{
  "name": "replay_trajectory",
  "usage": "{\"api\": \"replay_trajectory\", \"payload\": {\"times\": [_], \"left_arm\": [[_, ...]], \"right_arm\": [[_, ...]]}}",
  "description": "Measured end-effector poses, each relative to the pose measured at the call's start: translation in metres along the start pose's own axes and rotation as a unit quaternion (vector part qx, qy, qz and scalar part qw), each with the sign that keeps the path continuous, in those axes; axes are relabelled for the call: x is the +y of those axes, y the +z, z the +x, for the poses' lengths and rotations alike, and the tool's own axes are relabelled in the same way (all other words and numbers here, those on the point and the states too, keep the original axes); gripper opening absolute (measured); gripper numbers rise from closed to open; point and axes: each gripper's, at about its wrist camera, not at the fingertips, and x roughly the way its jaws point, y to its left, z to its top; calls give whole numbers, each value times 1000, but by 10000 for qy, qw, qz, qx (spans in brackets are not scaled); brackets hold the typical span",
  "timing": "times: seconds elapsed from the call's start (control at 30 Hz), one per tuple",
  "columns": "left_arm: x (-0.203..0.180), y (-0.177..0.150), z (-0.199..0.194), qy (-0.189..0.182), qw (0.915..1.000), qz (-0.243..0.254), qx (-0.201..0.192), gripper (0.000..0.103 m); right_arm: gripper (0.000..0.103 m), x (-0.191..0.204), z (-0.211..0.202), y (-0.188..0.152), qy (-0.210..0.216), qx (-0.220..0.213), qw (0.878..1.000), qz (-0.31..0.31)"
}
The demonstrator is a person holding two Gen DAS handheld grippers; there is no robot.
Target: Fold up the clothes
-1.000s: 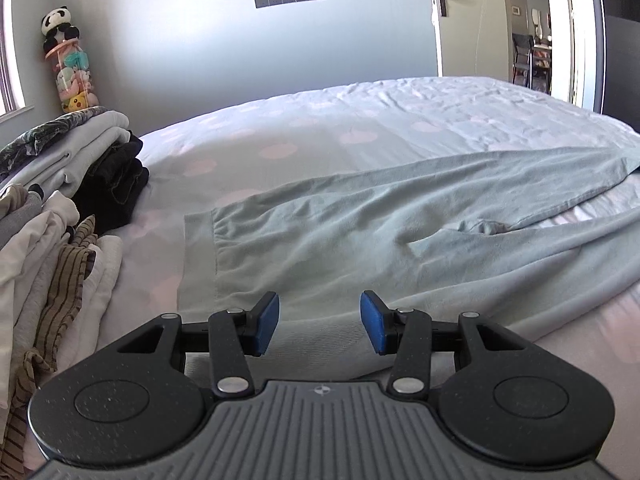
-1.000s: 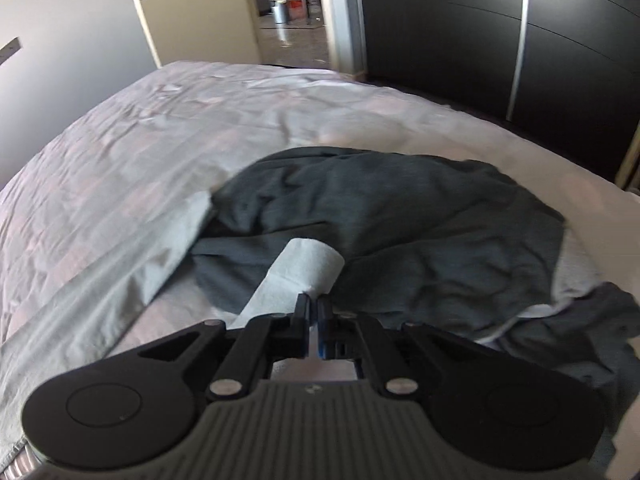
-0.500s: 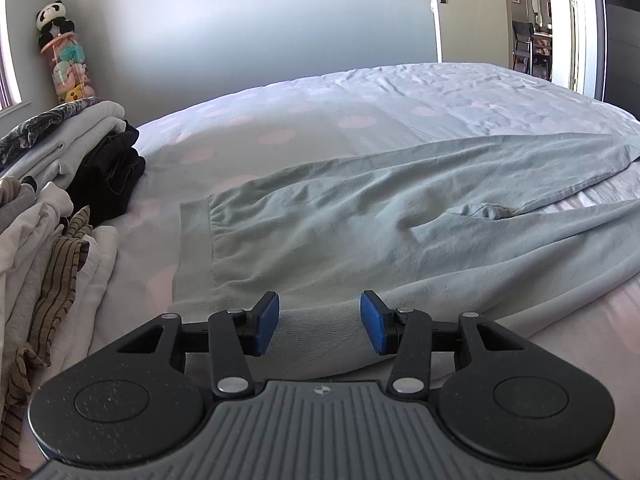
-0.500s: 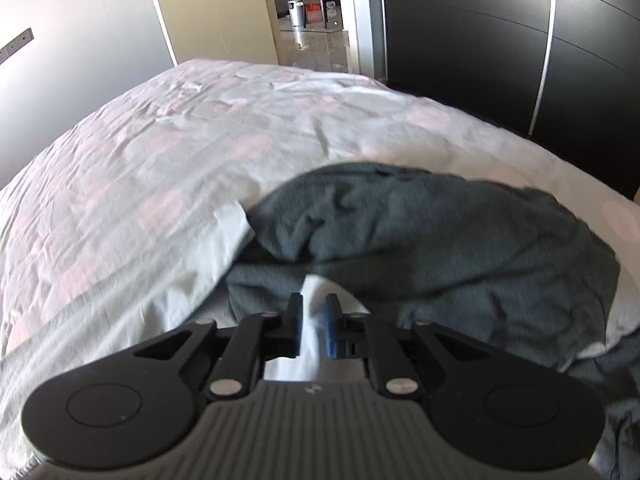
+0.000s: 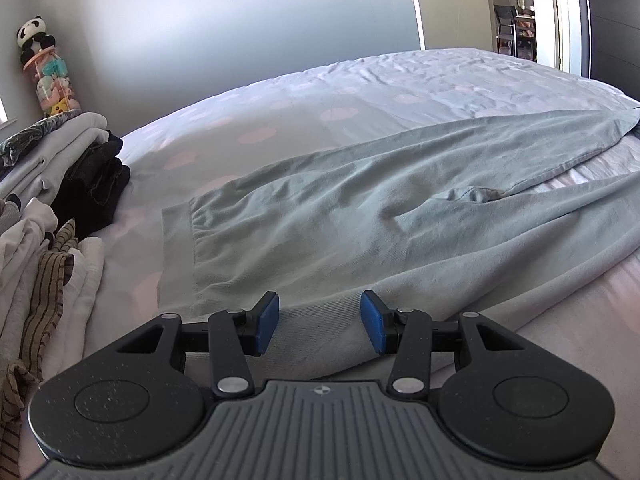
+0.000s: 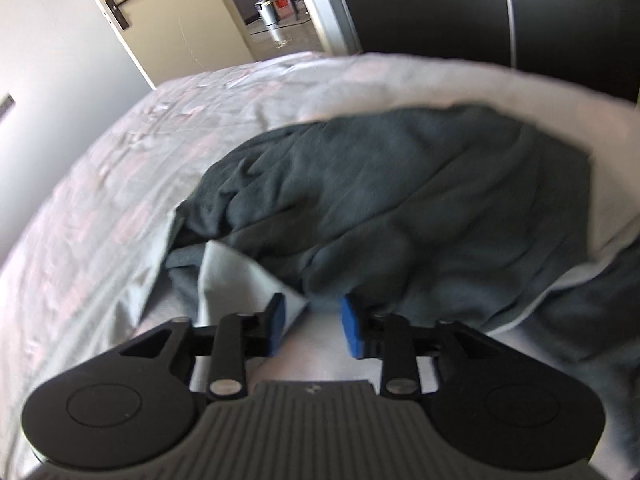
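Pale green trousers [image 5: 360,216] lie spread flat across the bed, waistband to the left, legs running off to the right. My left gripper [image 5: 319,328] is open just over the near corner of the waistband, with cloth showing between its blue pads but not clamped. In the right wrist view, the trousers' pale leg end [image 6: 240,280] rests on the bed against a crumpled dark grey garment [image 6: 400,208]. My right gripper [image 6: 312,330] is open above the sheet, its left pad beside the leg end's corner. That view is blurred.
Stacks of folded clothes [image 5: 44,216] line the left side of the bed, a black folded item [image 5: 96,192] among them. A toy jar with a panda [image 5: 44,68] stands at the wall. A door [image 6: 168,12] and dark wardrobe [image 6: 520,12] lie beyond the bed [image 5: 400,84].
My right gripper, shut on the pale leg end a second ago, has opened and let it drop onto the bed. The left gripper stayed open and shifted only slightly over the waistband.
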Motion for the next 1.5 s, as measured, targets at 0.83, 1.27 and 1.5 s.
{"api": "replay_trajectory", "payload": {"times": [0.83, 1.27, 1.5], "left_arm": [[13, 19, -29, -717, 9970, 259, -114, 53], [1, -2, -61, -1366, 9500, 2708, 749, 53], [-6, -28, -11, -833, 9373, 3129, 1287, 53]], "right_arm": [[4, 22, -52, 16, -514, -12, 9985, -171], [4, 2, -91, 17, -572, -56, 9981, -206], [4, 1, -87, 12, -588, -9, 9981, -204]]}}
